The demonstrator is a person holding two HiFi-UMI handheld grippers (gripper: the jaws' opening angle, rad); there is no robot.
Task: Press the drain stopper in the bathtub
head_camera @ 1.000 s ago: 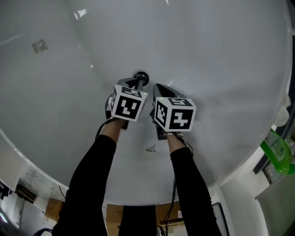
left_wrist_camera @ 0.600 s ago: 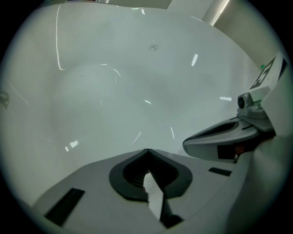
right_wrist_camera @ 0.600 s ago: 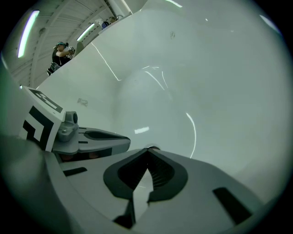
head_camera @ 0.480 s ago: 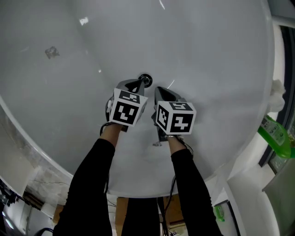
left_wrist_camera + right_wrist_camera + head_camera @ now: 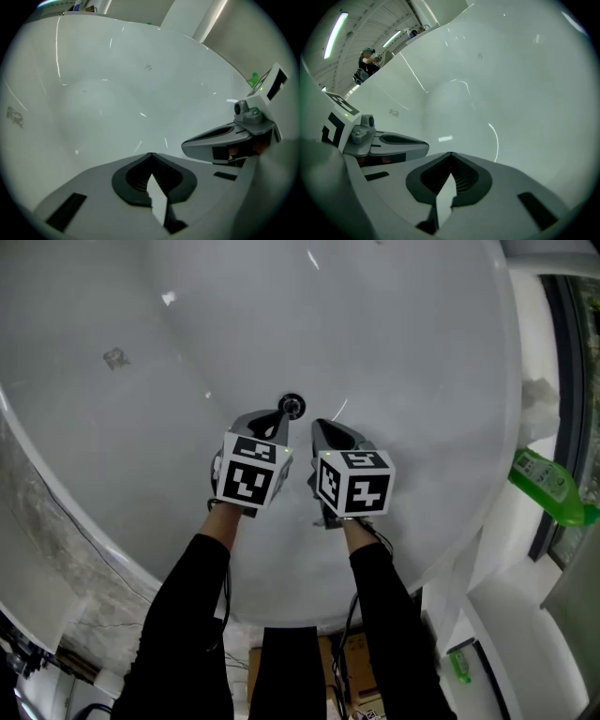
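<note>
The stopper is found on the tub floor, at the tip of the left tool. Both tools are pressed together, empty. The tip should be centred and pushed straight down, with the right tool held clear.

A translucent green plastic bottle sits by a dark window frame at the right. Veined grey stone shows lower left, and a brown cardboard box lies below. Long white ceiling strip lights glow overhead.
</note>
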